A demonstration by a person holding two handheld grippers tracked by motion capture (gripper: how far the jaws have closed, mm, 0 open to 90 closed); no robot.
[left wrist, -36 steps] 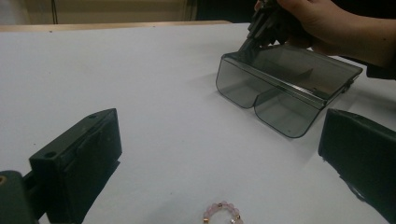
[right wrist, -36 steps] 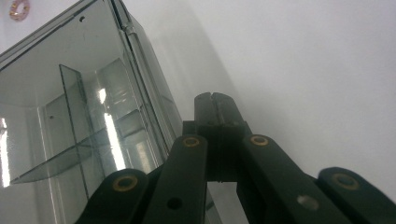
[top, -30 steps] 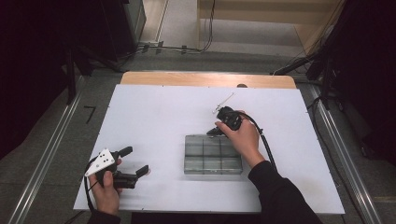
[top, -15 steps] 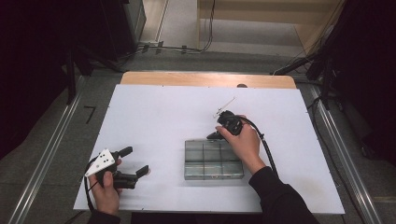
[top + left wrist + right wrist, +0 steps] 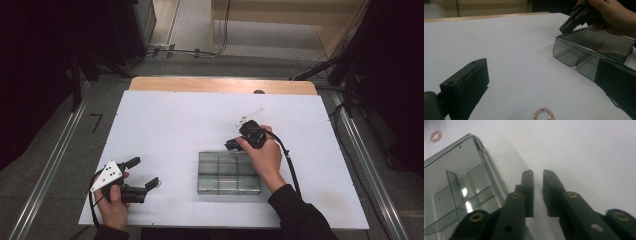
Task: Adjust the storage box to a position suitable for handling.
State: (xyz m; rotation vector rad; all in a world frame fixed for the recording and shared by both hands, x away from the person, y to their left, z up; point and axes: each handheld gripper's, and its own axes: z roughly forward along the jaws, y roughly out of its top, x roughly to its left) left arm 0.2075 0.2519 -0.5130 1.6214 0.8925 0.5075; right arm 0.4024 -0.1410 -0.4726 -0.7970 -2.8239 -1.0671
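Note:
A clear, smoke-tinted compartment box [image 5: 229,172] lies in the middle of the white table; it also appears as the box [image 5: 594,48] and the box [image 5: 454,185] in the gripper views. My right gripper [image 5: 232,145] hovers at the box's far edge. Its jaws have just been opening and stand a narrow gap apart, right gripper [image 5: 538,178], with nothing between them. My left gripper [image 5: 144,173] rests near the front left, jaws wide open and empty, left gripper [image 5: 541,85]. A small pink bead ring [image 5: 544,114] lies on the table between its jaws, seen too as the ring [image 5: 160,184] and the ring [image 5: 435,135].
The white table top [image 5: 190,125] has a wooden strip [image 5: 220,85] along its far edge. Dark floor, cables and metal rails surround the table. The right gripper [image 5: 576,17] and its hand show beyond the box in the left gripper view.
My right hand and gripper have shifted slightly toward the near edge, and the box sits a little nearer too. The left gripper has stayed put.

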